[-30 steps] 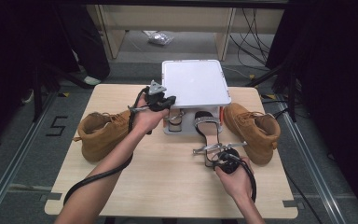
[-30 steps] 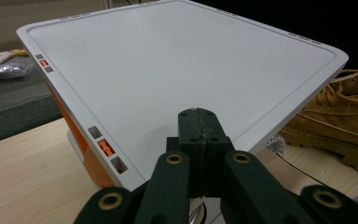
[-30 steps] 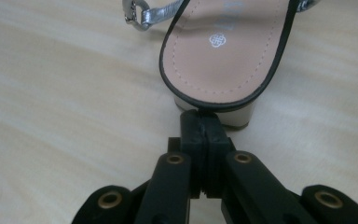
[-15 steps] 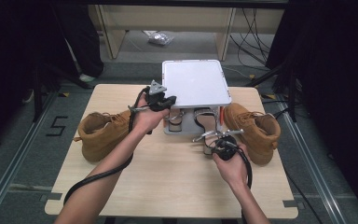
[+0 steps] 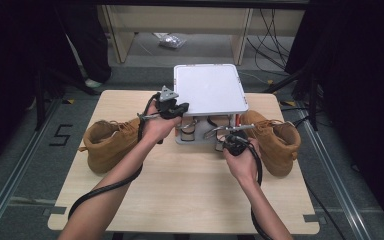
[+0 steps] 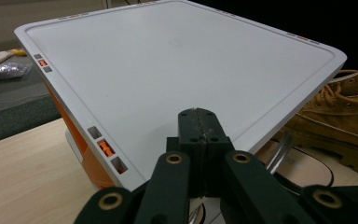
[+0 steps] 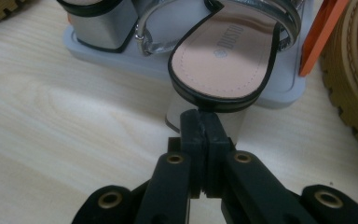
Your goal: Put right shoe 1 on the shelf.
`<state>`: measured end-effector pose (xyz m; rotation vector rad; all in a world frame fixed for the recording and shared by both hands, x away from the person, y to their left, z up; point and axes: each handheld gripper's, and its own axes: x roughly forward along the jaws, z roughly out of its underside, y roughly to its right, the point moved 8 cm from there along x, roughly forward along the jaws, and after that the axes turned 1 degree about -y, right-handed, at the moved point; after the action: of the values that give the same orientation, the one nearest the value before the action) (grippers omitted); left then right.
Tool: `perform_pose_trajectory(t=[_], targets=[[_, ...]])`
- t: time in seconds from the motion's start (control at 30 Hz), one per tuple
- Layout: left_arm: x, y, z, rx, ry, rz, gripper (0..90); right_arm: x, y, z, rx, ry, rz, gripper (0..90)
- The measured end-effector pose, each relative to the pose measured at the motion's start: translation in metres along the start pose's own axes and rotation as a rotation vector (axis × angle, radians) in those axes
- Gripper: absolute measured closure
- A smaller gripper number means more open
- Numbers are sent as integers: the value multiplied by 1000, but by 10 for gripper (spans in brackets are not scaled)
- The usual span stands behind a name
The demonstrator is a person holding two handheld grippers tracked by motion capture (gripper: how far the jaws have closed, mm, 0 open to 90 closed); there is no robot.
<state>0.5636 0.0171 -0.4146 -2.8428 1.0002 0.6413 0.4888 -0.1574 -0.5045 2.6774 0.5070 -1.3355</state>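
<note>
sandal [image 7: 228, 60] going into the white shoe box [image 5: 209, 90] at frame centre, front half already inside on the tray, heel sticking out. right gripper [image 7: 200, 123] jaws pinched on the heel edge. left gripper [image 6: 200, 130] jaws closed with nothing in them, over the lid. insole stamp too blurred to read. left: push in fully.

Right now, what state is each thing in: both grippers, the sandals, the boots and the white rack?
Left gripper: shut, empty, over the rack's near top edge.
Right gripper: shut, against the heel end of a sandal.
Black-edged block-heel sandal: upright, toe on the lower shelf, heel overhanging.
Second sandal: on the lower shelf.
White two-tier shoe rack: top bare.
Left tan boot: upright, beside the rack.
Right tan boot: upright, beside the rack.
</note>
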Motion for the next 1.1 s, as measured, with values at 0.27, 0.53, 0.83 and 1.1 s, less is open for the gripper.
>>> perform_pose_trajectory(t=[0.27, 0.53, 0.83, 1.1], targets=[[0, 0, 0, 7, 1, -3, 898, 16, 8, -14, -16, 20, 29, 900], [0, 0, 0, 6, 1, -2, 898, 26, 16, -26, -6, 36, 75, 900], [0, 0, 0, 6, 2, 0, 898, 38, 18, -32, -30, 60, 89, 896], [0, 0, 0, 6, 1, -1, 898, 44, 17, -35, -32, 76, 99, 889]])
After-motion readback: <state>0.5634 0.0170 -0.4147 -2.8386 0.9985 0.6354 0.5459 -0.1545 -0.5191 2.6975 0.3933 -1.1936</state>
